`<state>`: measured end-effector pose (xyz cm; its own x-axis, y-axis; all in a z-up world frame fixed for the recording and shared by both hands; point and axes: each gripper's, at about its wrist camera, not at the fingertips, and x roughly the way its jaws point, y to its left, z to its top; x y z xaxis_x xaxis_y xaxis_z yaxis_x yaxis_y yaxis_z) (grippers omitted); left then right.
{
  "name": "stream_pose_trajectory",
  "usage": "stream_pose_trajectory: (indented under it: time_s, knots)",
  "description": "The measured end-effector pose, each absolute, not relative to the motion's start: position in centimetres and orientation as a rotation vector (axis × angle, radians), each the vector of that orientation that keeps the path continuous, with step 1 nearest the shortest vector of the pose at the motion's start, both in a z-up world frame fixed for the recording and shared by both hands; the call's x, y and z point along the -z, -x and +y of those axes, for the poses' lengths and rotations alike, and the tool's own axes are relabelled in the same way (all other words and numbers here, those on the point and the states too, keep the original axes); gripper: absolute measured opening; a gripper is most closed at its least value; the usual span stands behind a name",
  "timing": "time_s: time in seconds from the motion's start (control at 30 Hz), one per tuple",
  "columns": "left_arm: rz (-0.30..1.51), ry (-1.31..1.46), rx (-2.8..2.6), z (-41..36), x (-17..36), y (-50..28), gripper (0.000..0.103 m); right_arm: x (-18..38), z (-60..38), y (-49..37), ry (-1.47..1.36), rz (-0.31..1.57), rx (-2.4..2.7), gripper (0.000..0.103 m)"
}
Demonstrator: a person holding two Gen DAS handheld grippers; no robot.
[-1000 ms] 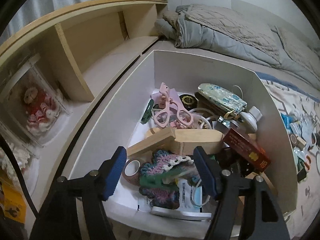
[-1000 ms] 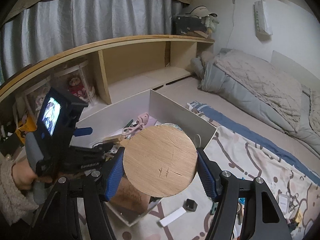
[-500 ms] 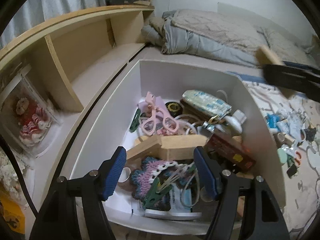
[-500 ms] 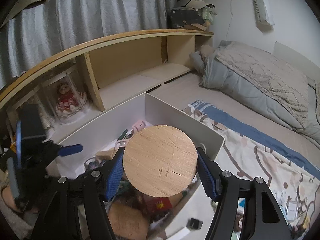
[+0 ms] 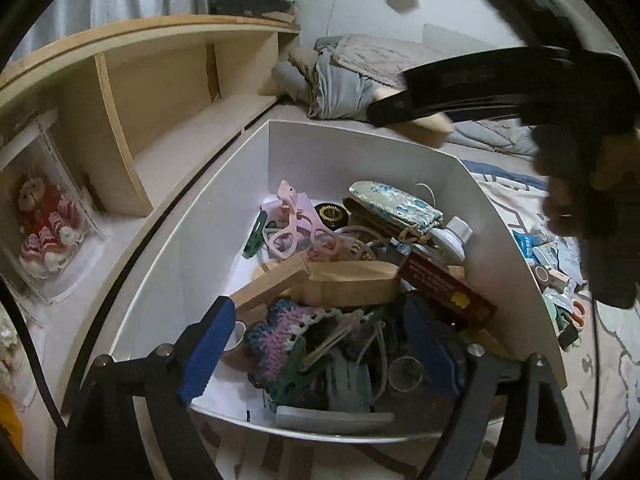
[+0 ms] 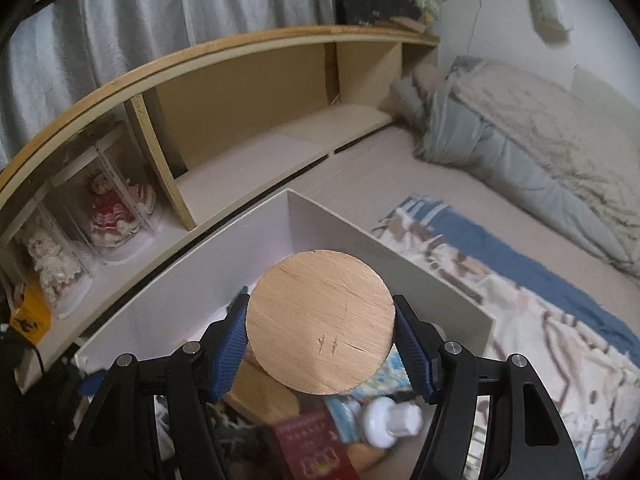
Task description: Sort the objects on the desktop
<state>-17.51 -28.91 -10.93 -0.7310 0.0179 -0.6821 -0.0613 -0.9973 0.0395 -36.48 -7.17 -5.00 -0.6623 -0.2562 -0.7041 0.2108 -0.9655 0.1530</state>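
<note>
Two views, left wrist first: my left gripper (image 5: 316, 346) has just been opening its jaws, and they now stand wide and low over the near end of the white box (image 5: 360, 148), gripping nothing; the crochet piece (image 5: 276, 336) and a green clip (image 5: 292, 368) lie between the pads, untouched. I take that as a release finished, so this hand is free for the next pick. The right gripper (image 5: 472, 80), absent a second ago, now crosses in at 2 o'clock above the box's far wall, with a sliver of the wooden disc (image 5: 428, 126) under it. Spare room is thin: the box is heaped, its far-left corner at 11 o'clock the barest patch

Right wrist view: my right gripper (image 6: 320, 340) clamps the wooden disc (image 6: 320, 322) edge to edge between both pads. It has come from beside the box to over it, the far corner at 12 o'clock, a white bottle (image 6: 390, 420) at 5 o'clock below. I judge the drop is next, with walls close on both sides
</note>
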Motion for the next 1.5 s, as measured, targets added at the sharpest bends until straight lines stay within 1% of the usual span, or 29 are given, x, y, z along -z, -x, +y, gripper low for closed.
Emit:
stream_pose_trajectory:
  time_s: [0.03,0.27,0.37,0.4,0.43,0.47,0.57,0.83,1.23,1.5]
  knots:
    - [0.099,1.130,-2.883,-28.8,10.9,17.5,0.093,5.5,-7.6,37.1,-1.151,-0.087,2.639,0.069]
    - [0.054,1.084,-2.889,-29.3,10.5,17.5,0.097,7.8,-9.7,39.7,-1.231,-0.073,2.589,0.069]
    - [0.054,1.064,-2.907,-29.7,10.3,17.6,0.100,7.9,-10.0,40.4,-1.200,-0.142,2.573,0.070]
    - [0.057,1.053,-2.917,-29.8,10.3,17.6,0.101,7.8,-10.0,40.5,-1.201,-0.162,2.605,0.075]
    - [0.059,1.044,-2.926,-29.9,10.2,17.6,0.101,7.6,-9.9,40.5,-1.198,-0.172,2.630,0.095]
    - [0.058,1.044,-2.930,-30.0,10.2,17.7,0.101,7.4,-9.8,40.4,-1.175,-0.186,2.639,0.103]
    - [0.031,1.054,-2.926,-30.3,10.3,17.9,0.101,7.0,-9.6,40.1,-1.116,-0.188,2.654,0.103]
    - [0.023,1.064,-2.968,-30.3,10.2,18.0,0.101,7.3,-7.4,39.2,-1.079,-0.304,2.628,0.103]
    - [0.010,1.056,-2.970,-28.6,9.0,18.0,0.102,6.0,-4.6,35.2,-0.956,-0.228,2.681,0.103]
    - [0.067,1.026,-2.983,-26.5,7.6,17.6,0.102,5.1,-2.6,32.0,-0.934,-0.202,2.696,0.103]
